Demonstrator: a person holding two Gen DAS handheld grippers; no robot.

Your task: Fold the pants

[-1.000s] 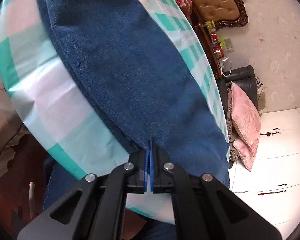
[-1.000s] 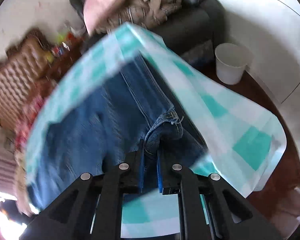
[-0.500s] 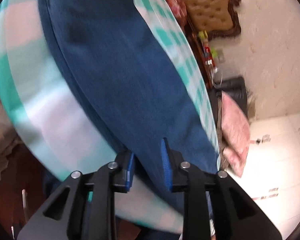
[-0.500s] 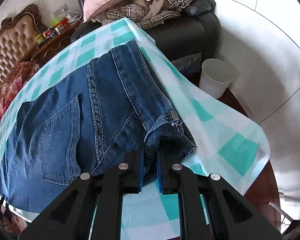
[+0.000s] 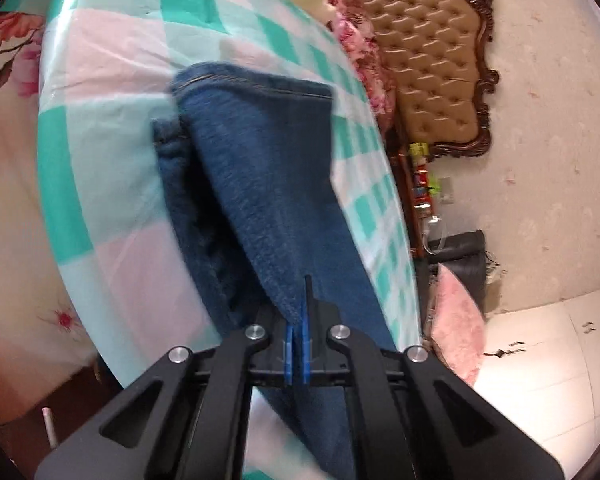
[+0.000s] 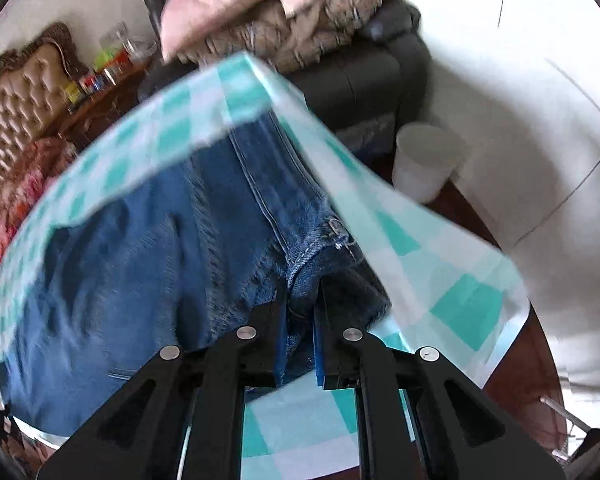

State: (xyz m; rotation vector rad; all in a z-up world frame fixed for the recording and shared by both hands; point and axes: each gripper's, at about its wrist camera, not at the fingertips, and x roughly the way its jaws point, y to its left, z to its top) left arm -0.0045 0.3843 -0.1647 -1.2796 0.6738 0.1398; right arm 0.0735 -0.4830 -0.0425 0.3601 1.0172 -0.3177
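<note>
Blue denim pants point(image 5: 260, 200), on a teal-and-white checked cloth point(image 5: 112, 184) over the table. Long axis: runs straight ahead from the left gripper point(image 5: 297, 344) to the stitched hem at the far end; the same pants point(image 6: 140, 264) spread left from the right gripper point(image 6: 300, 320). Left jaws: just closed, all but together, pinching a raised denim edge. Right jaws: nearly shut, clamped on the thick waistband corner. Each hand holds one end.

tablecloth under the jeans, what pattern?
Teal, white and pale pink checks on the tablecloth; clearest in the left wrist view.
</note>
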